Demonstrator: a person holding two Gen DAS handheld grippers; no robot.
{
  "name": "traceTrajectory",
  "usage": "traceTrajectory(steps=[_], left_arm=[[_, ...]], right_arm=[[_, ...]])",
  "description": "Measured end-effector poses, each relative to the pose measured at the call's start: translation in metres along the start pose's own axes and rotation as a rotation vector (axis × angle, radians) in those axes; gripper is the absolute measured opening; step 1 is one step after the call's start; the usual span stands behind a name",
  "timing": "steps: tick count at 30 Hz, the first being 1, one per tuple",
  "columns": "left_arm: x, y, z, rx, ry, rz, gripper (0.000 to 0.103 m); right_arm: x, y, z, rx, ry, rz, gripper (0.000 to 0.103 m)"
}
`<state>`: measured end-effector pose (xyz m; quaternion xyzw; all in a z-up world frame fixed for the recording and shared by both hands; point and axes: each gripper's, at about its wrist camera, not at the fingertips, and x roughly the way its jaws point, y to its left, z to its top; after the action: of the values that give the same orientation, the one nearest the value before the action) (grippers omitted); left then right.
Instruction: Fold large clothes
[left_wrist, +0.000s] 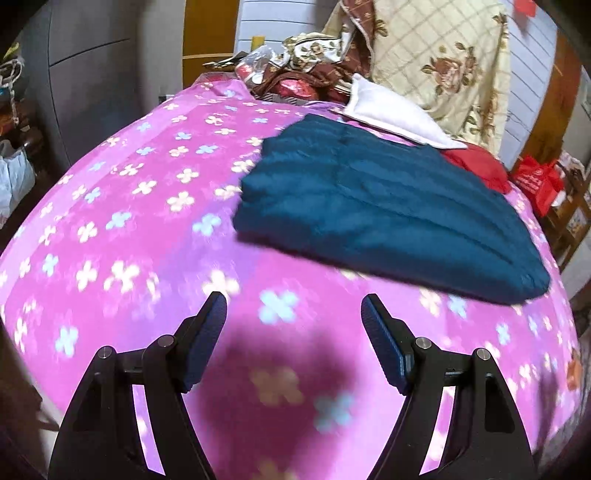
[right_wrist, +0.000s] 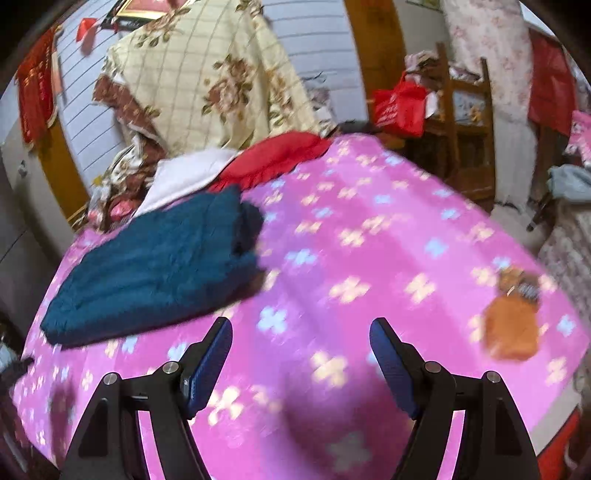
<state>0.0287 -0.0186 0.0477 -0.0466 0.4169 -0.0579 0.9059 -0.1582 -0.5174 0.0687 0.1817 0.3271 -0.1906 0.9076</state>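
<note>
A dark teal quilted garment (left_wrist: 384, 206) lies folded flat on the pink flowered bedspread (left_wrist: 122, 229). It also shows in the right wrist view (right_wrist: 155, 262), at the left. My left gripper (left_wrist: 293, 306) is open and empty above the bedspread, short of the garment's near edge. My right gripper (right_wrist: 301, 332) is open and empty above the bedspread (right_wrist: 388, 240), to the right of the garment.
A white cloth (left_wrist: 391, 110) and a red cloth (left_wrist: 476, 162) lie behind the teal garment. A cream flowered quilt (left_wrist: 443, 55) is heaped at the head of the bed. An orange pouch (right_wrist: 513, 325) lies on the bedspread at right. A red bag (right_wrist: 399, 103) and a wooden chair (right_wrist: 469, 122) stand beyond the bed.
</note>
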Motion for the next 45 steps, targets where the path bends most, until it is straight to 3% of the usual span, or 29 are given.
traceTrajectory(steps=[4, 8, 11, 18, 23, 30, 33, 38, 41, 45], left_arm=[[-0.036, -0.023, -0.023, 0.008, -0.021, -0.061, 0.076], [-0.056, -0.056, -0.040, 0.085, -0.033, -0.092, 0.076], [-0.066, -0.075, -0.047, 0.104, -0.029, -0.136, 0.076], [-0.097, -0.100, -0.062, 0.164, -0.074, -0.162, 0.076], [-0.119, -0.096, -0.071, 0.139, -0.093, -0.154, 0.076], [-0.164, -0.092, -0.074, 0.131, -0.253, -0.068, 0.077], [-0.183, -0.083, -0.074, 0.109, -0.364, -0.032, 0.081], [-0.212, -0.078, -0.083, 0.140, -0.555, 0.043, 0.088], [-0.217, -0.079, -0.086, 0.162, -0.562, 0.015, 0.088], [-0.212, -0.082, -0.087, 0.165, -0.511, -0.009, 0.088]], right_arm=[[-0.046, -0.011, 0.020, -0.006, -0.078, -0.063, 0.075], [-0.091, -0.011, -0.008, -0.019, -0.139, -0.025, 0.075], [-0.096, -0.017, -0.022, 0.003, -0.135, -0.014, 0.075], [-0.081, -0.029, 0.010, 0.071, -0.098, -0.034, 0.075], [-0.083, 0.014, -0.025, 0.059, -0.092, 0.095, 0.075], [-0.061, 0.091, -0.081, -0.010, 0.054, 0.205, 0.075], [-0.060, 0.117, -0.094, -0.097, 0.062, 0.183, 0.075], [-0.079, 0.143, -0.103, -0.236, -0.012, 0.093, 0.075], [-0.088, 0.149, -0.101, -0.266, -0.037, 0.077, 0.075], [-0.096, 0.152, -0.100, -0.271, -0.047, 0.087, 0.075]])
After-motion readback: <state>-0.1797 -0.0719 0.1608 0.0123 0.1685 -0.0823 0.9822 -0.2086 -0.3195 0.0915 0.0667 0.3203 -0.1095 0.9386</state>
